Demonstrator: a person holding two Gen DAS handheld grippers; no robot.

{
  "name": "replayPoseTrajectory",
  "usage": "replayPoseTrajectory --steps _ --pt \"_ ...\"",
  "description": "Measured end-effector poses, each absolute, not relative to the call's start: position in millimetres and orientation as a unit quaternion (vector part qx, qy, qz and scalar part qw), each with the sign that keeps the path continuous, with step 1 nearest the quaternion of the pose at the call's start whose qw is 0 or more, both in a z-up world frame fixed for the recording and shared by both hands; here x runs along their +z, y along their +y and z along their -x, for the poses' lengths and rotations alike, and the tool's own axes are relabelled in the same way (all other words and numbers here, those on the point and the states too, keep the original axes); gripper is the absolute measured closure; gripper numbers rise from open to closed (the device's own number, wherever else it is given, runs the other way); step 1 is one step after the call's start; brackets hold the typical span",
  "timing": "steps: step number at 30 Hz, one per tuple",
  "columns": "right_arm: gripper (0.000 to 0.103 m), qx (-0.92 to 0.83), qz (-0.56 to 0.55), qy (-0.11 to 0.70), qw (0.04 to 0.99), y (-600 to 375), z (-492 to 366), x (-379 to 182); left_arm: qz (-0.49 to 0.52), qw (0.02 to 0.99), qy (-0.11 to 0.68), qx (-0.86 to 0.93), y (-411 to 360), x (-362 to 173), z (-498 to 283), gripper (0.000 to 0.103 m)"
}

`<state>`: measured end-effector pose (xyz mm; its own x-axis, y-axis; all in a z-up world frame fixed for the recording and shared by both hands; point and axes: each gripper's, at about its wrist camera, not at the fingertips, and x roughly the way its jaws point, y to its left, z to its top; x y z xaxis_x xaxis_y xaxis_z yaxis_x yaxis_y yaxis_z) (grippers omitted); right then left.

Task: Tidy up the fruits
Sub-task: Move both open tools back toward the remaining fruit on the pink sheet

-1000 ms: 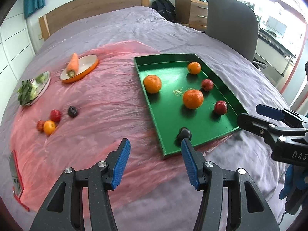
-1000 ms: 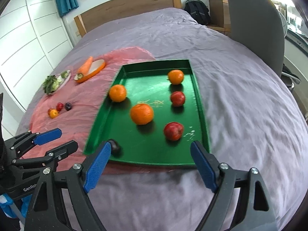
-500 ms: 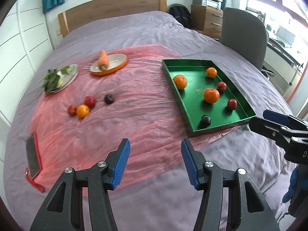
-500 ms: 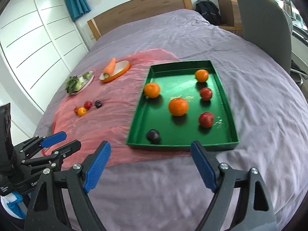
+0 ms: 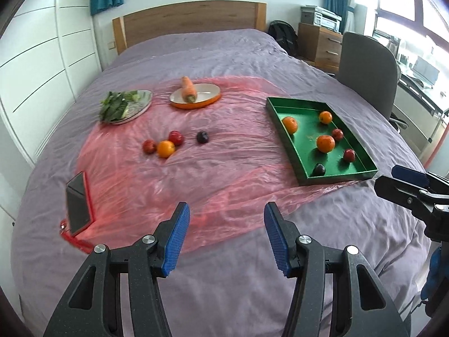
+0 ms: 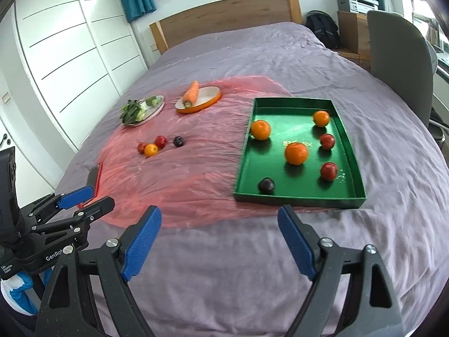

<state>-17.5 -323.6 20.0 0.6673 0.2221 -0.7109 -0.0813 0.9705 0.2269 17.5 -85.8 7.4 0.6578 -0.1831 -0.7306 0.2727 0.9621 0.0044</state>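
Low in both wrist views, the left gripper (image 5: 226,234) and right gripper (image 6: 219,238) hang with jaws apart, holding nothing. Beyond them, mid-right, the green tray (image 6: 353,151) carries six fruits — oranges, red ones, a dark plum. Four loose fruits (image 5: 167,145) lie centre-left on pink plastic sheet (image 5: 230,168).

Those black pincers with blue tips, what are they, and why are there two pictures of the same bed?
They are two hand-held grabbers; a person carries one in each hand. Each has its own camera looking along its fingers, so you get two views. The left gripper and the right gripper are both open and hold nothing. On the purple bed lies a pink plastic sheet. A green rectangular tray holds six fruits. Four small loose fruits wait on the sheet, beside an orange carrot on an oval dish and a plate of green leaves.
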Motion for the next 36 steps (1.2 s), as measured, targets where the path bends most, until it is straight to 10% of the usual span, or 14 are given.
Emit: replayPoseTrajectory --steps 36 --pt "0.0 0.135 -0.046 0.37 0.918 -219.0 -5.0 36.5 0.022 0.929 0.368 -0.03 34.9 -11.8 -31.7 0.054"
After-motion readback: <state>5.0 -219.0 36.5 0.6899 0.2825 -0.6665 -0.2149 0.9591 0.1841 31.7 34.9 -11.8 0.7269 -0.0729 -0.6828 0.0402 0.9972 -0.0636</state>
